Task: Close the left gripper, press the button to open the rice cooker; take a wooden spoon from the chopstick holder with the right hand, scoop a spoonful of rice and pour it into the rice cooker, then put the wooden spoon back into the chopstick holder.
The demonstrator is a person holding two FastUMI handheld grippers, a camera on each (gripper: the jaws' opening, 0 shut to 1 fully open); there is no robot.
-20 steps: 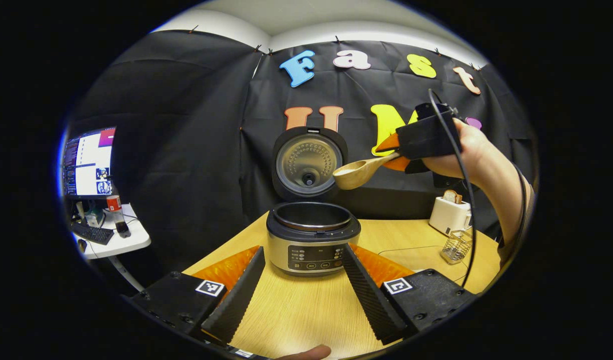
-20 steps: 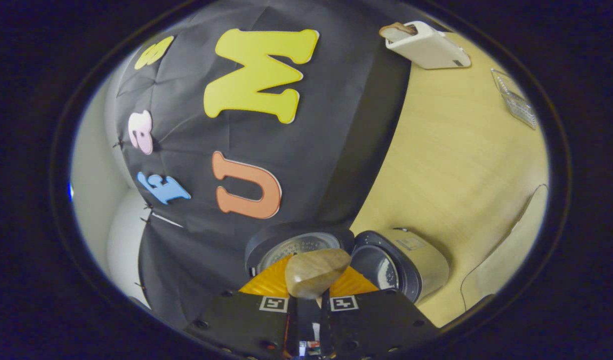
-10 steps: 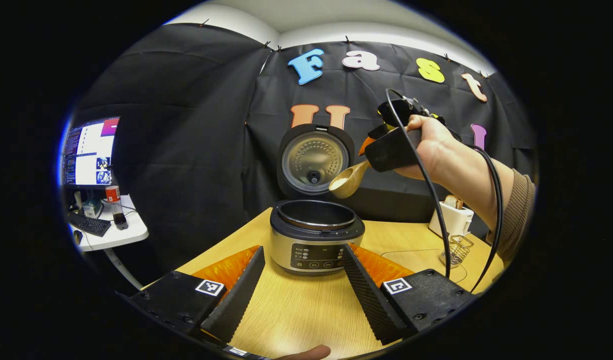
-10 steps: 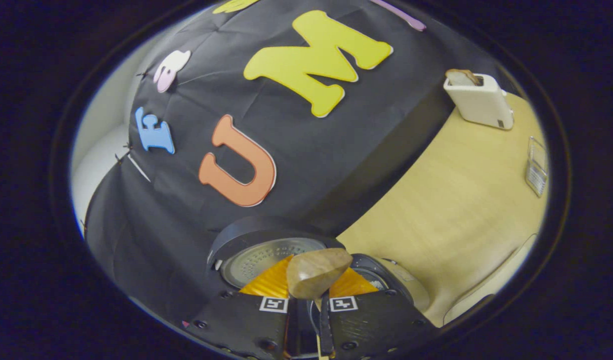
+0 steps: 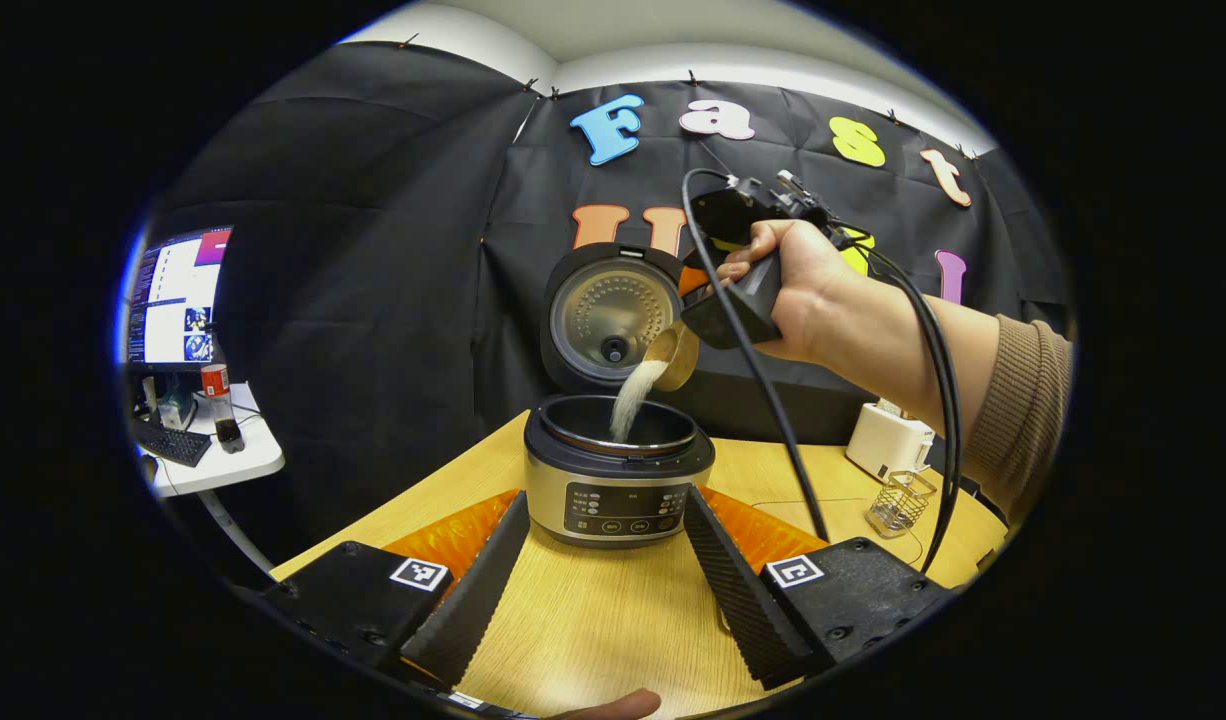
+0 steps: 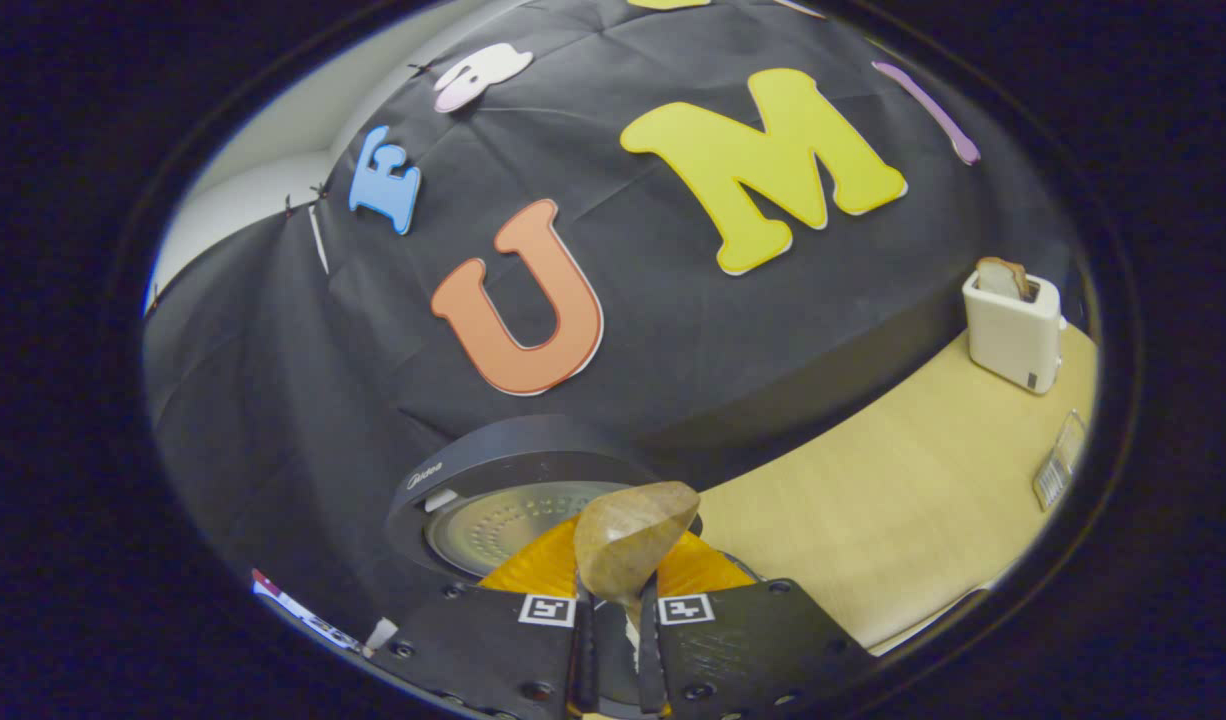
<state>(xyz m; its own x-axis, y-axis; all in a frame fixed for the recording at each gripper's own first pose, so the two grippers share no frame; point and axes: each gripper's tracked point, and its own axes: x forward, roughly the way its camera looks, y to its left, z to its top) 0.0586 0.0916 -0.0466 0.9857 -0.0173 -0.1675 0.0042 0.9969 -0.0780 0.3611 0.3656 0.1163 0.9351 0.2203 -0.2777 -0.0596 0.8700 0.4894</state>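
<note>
Wooden spoon clamped in right tongs, tipped over rice cooker.

A white toaster holding a slice of bread is seen at four o'clock on the wooden table, while a monitor, keyboard and cola bottle are placed on a side desk at nine o'clock.

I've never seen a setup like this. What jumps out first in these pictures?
A pale stream of rice pours from a tilted wooden spoon into the open rice cooker at the middle of the wooden table. The right gripper, held in a hand above the cooker, clamps the spoon. A white toaster stands far right.
</note>
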